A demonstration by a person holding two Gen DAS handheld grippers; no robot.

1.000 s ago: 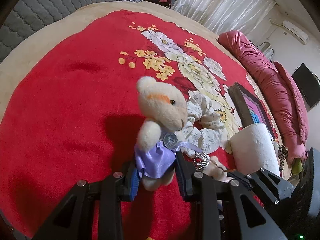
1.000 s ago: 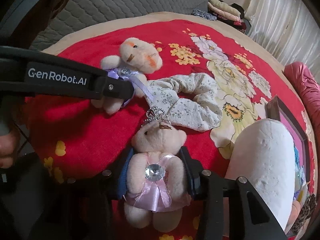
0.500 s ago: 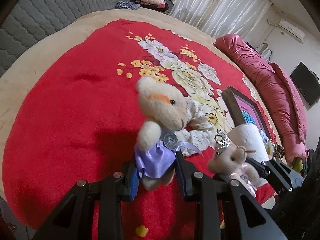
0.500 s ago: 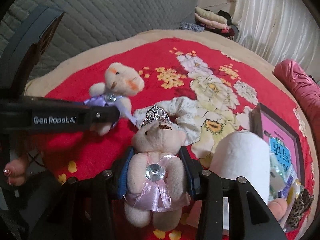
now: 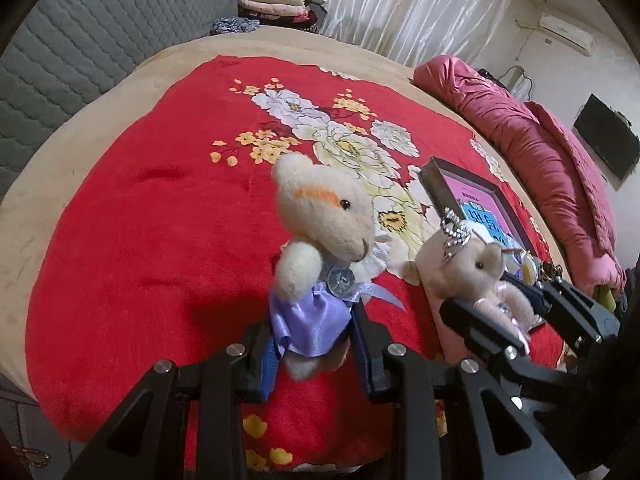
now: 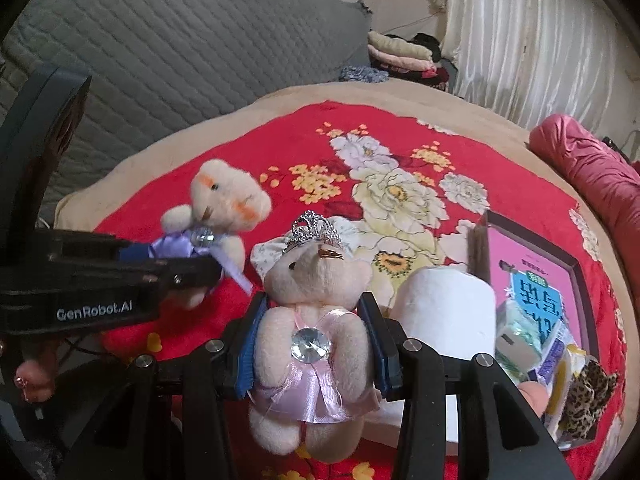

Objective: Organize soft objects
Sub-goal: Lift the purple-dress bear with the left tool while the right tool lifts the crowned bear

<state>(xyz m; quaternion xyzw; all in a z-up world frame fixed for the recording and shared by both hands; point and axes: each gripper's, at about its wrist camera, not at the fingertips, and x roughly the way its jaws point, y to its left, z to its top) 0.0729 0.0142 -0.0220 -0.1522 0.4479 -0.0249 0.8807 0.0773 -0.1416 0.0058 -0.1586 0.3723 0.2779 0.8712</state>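
My left gripper (image 5: 314, 320) is shut on a cream teddy bear in a purple dress (image 5: 320, 240) and holds it upright above the red floral blanket (image 5: 140, 220). The same bear shows in the right wrist view (image 6: 224, 212). My right gripper (image 6: 314, 332) is shut on a pink-dressed teddy bear with a silver tiara (image 6: 312, 300), also lifted off the blanket. That bear shows at the right of the left wrist view (image 5: 472, 264). A floral fabric scrunchie (image 6: 264, 250) lies on the blanket, mostly hidden behind the bears.
A white roll (image 6: 448, 308) stands right of the tiara bear. A dark framed box with a pink insert (image 6: 532, 264) holds small packets. A rolled crimson quilt (image 5: 540, 152) lies along the far right. Folded clothes (image 5: 272, 4) sit beyond the bed's grey headboard (image 6: 180, 48).
Both grippers have risen and pulled back from the blanket with their bears. The blanket, scrunchie and box now look farther below. The tiara bear has moved up beside the purple-dress bear.
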